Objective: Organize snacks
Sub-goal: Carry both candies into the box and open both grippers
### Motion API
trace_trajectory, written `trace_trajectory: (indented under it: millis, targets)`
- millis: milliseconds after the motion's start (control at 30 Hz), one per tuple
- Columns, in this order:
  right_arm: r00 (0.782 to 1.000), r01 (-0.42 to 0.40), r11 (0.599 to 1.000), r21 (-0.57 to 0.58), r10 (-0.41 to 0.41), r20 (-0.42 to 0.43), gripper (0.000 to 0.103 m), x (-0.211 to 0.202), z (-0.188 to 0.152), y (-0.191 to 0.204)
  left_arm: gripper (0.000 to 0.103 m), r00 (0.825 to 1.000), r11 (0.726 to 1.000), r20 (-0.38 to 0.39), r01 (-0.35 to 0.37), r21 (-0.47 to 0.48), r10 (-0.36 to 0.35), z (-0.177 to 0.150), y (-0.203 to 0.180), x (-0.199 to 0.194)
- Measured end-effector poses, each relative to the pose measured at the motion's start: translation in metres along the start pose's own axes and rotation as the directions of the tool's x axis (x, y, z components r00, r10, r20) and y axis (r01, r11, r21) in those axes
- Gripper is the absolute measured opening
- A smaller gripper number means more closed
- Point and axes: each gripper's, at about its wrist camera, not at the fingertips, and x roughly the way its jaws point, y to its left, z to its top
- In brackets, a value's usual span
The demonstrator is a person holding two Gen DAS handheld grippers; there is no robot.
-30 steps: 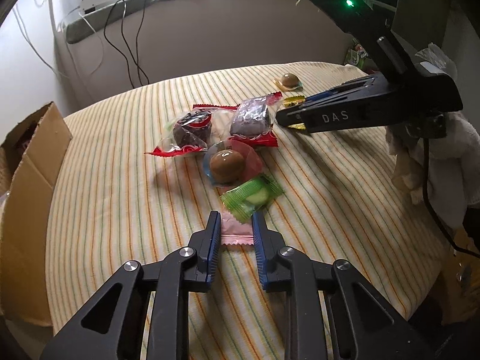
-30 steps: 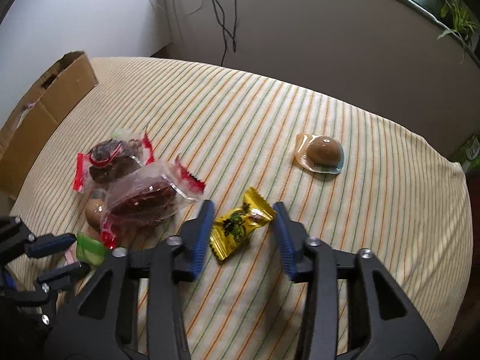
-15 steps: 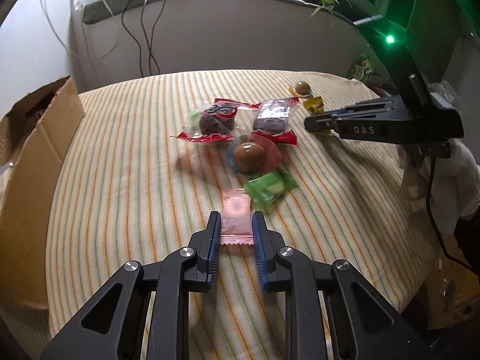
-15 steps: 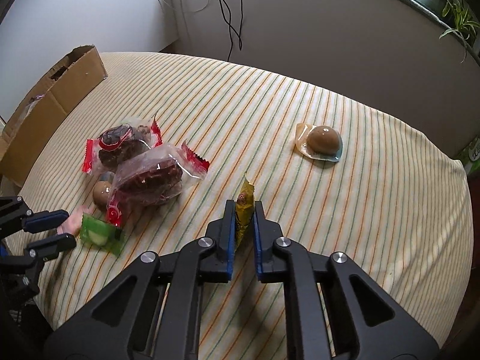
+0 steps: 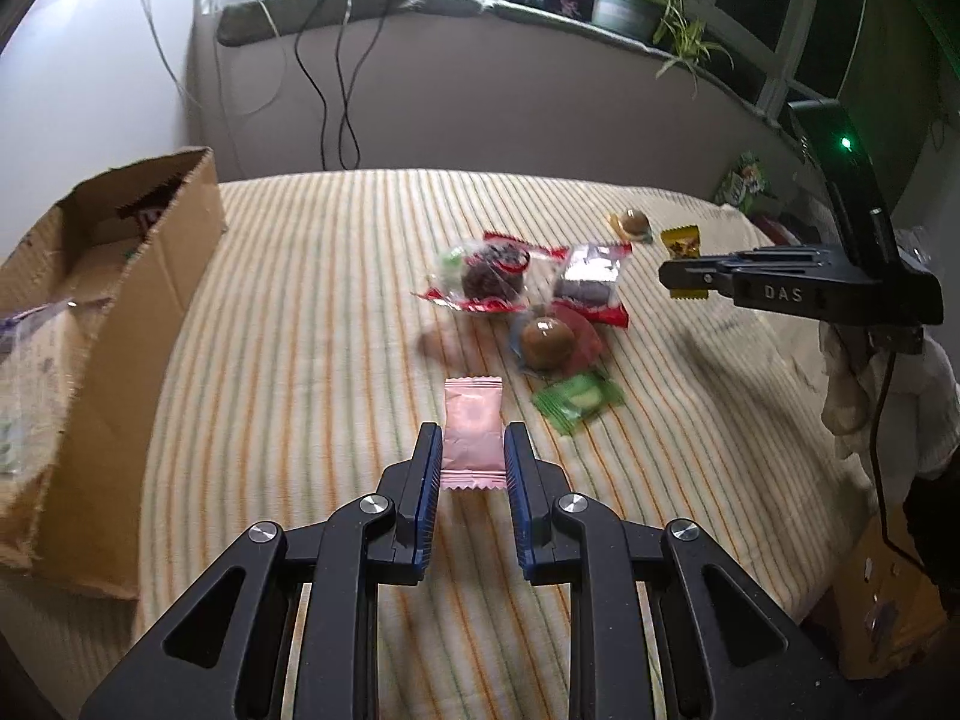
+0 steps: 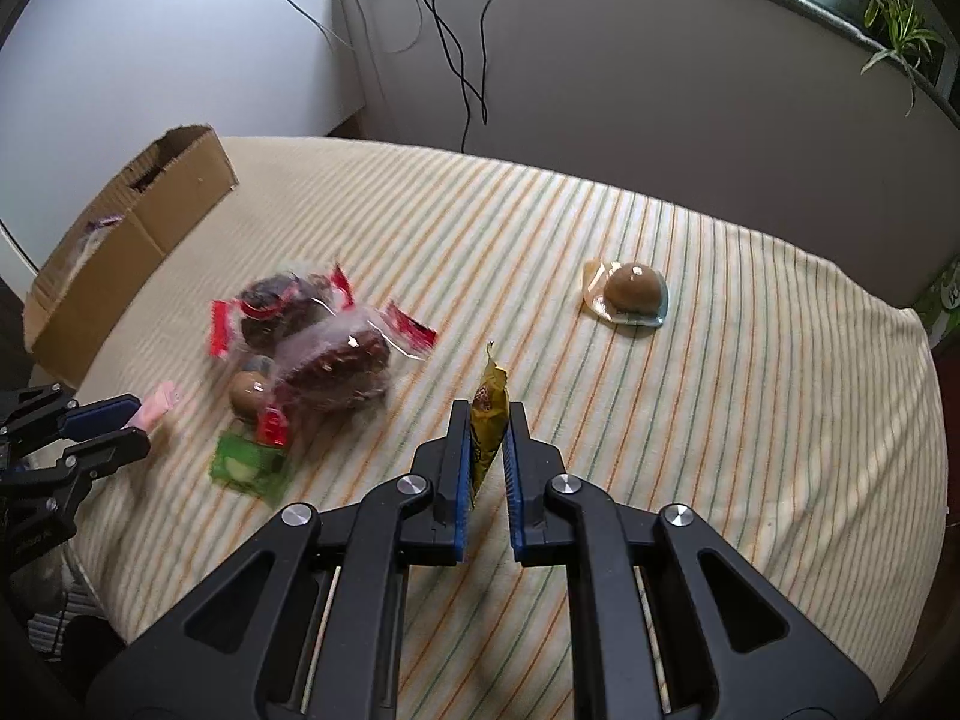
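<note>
Over the striped bench: both claws tilted downward, lifted clear of the cloth
Left claw: clenched on pink packet, held flat, near edge
Right claw: clenched on yellow candy, held edgewise, upright
Far left: cardboard box
Centre: remaining snacks, heaped

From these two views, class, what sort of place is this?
Probably a room in a home: a striped cloth covers a table or bed, a potted plant stands on the windowsill, and a worn cardboard box sits at the edge.
</note>
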Motion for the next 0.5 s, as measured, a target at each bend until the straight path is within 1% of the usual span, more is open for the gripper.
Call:
trace_trajectory:
  millis: [167,500]
  targets:
    - [0.999,-0.019,1.0,-0.018,0.019,0.034,0.01,-0.016,0.011,0.012,0.019,0.999,1.0,0.047,-0.014,-0.024,0.015,0.004,0.011,-0.018]
    - [0.994,-0.065,0.994,-0.091,0.073,0.083,0.01,-0.033,0.037,0.051,0.019,0.989,0.994,0.124,-0.069,-0.081,0.079,0.012,0.046,-0.05]
